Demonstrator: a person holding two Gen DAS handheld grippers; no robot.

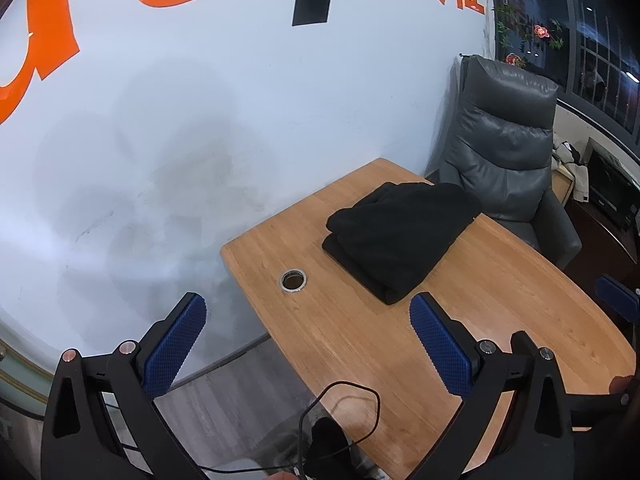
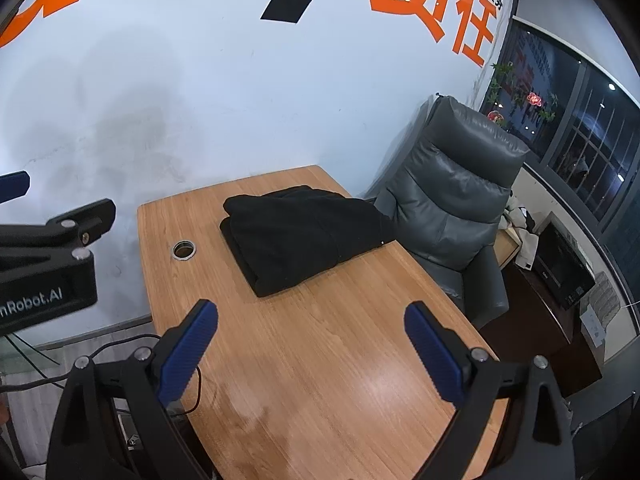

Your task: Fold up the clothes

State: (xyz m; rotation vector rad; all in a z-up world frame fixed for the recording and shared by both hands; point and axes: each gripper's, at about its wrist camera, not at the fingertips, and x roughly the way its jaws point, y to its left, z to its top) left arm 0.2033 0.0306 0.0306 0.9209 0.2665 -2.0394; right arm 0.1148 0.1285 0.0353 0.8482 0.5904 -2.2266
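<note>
- Left wrist view: the left gripper (image 1: 308,322) hung wide open and empty off the table (image 1: 500,312) edge; the folded black garment (image 1: 400,236) lay at the far end, beside a grommet hole (image 1: 294,280).
- Right wrist view: the right gripper (image 2: 311,330) gaped empty above bare wood; a grey armchair (image 2: 452,216) crowded the table's right edge.

Folded garment (image 2: 304,236) on table (image 2: 320,360), far half, nr wall (image 2: 200,100). Cable hole (image 2: 184,249) in tabletop, left of garment. Armchair (image 2: 452,208) behind table's right far corner. Both grippers, left (image 1: 308,340) & right (image 2: 311,344), jaws apart, above near end, clear of garment.
</note>
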